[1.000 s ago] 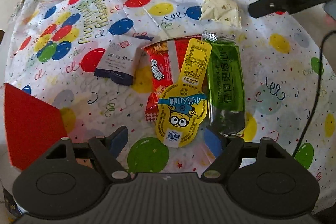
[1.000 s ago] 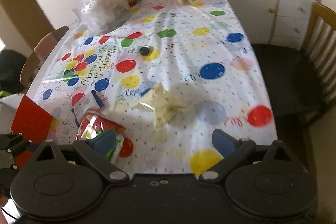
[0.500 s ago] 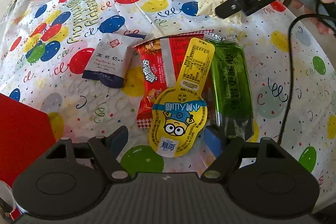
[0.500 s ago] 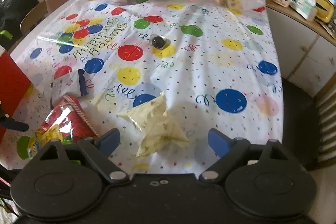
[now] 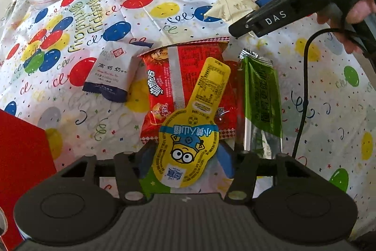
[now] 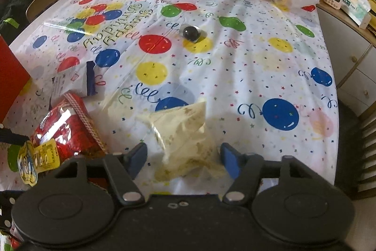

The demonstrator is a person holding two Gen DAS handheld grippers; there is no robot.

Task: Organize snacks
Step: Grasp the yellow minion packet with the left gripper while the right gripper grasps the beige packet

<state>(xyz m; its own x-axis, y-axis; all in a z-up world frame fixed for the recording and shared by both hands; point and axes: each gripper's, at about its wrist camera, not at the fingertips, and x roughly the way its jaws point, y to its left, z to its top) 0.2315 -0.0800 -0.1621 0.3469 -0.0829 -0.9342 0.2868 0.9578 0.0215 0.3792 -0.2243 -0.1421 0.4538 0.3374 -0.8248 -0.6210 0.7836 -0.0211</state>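
- Since a second ago both my tongs have narrowed from a wide spread, and each now has a snack between its fingers. My left hand has hardly shifted; my right has dropped lower and swung in toward the pale packet, which a second ago lay well out in front of it.
- I take this to mean I am at the grabbing step on both sides at once: two snacks about to be lifted, with nothing yet sorted away.
- My left tongs (image 5: 185, 157) are closing around the round lower end of the yellow cartoon pouch (image 5: 190, 131). The blue pads sit right at its two edges; I cannot tell whether they are pressing it yet.
- That pouch lies on top of the red snack bag (image 5: 188, 77), with the green wrapper (image 5: 262, 95) just beside it on the balloon tablecloth (image 5: 131, 6) and the white milk packet (image 5: 112, 69) near the red bag on the other side.
- My right tongs (image 6: 184, 157) are closing too, with the crumpled pale yellow packet (image 6: 183, 131) between the fingers. There is a gap between each pad and the packet, so I am not gripping it yet.
- In the left view my right tongs come in from the far side, tips over that same pale packet.
- A small dark round sweet (image 6: 190, 32) sits alone farther up the table, well apart from everything else, and a red box (image 5: 21, 157) stands at the table's edge by my left hand.
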